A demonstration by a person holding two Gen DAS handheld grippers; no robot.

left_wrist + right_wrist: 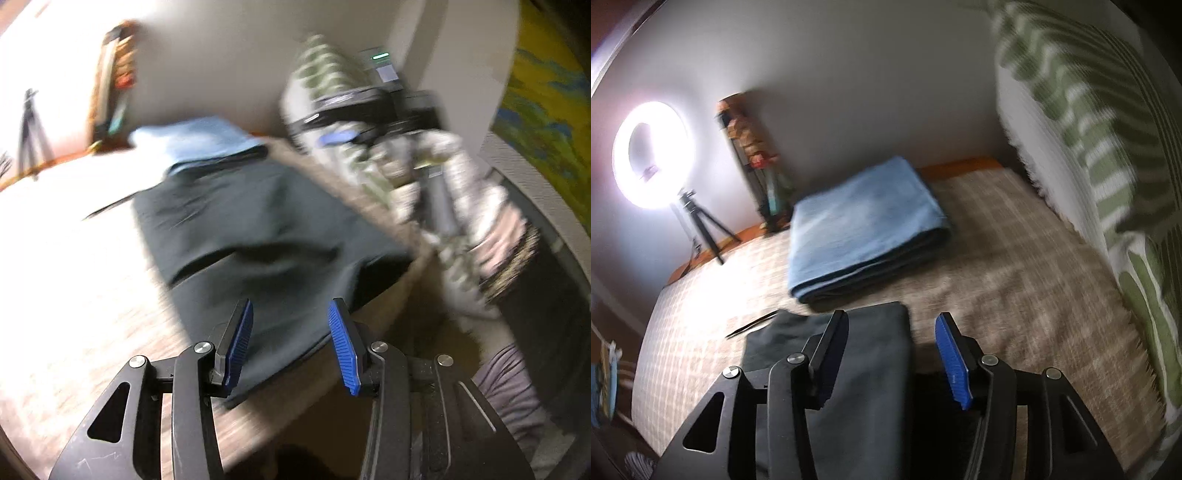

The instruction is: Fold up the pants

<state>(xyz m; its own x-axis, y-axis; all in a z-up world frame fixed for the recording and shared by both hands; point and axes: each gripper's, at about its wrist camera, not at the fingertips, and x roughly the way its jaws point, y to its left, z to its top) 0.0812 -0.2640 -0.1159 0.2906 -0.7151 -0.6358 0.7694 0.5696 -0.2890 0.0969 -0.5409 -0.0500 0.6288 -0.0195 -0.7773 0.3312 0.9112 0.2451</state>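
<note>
Claws (290, 341) apart over seemingly folded pants (258, 236)

Dark grey pants (258, 236), light blue folded towel (868, 225), beige plaid bedcover (1015, 266), blue-padded fingers (341, 347)

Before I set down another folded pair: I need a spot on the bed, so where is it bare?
Bare plaid bedspread lies between the folded blue pants and the green-patterned pillow; another strip runs left of the dark pants, toward the ring light. The middle is crowded: both garments nearly touch.

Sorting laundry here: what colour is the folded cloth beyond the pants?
Light blue folded cloth, clearest in right wrist view.
</note>
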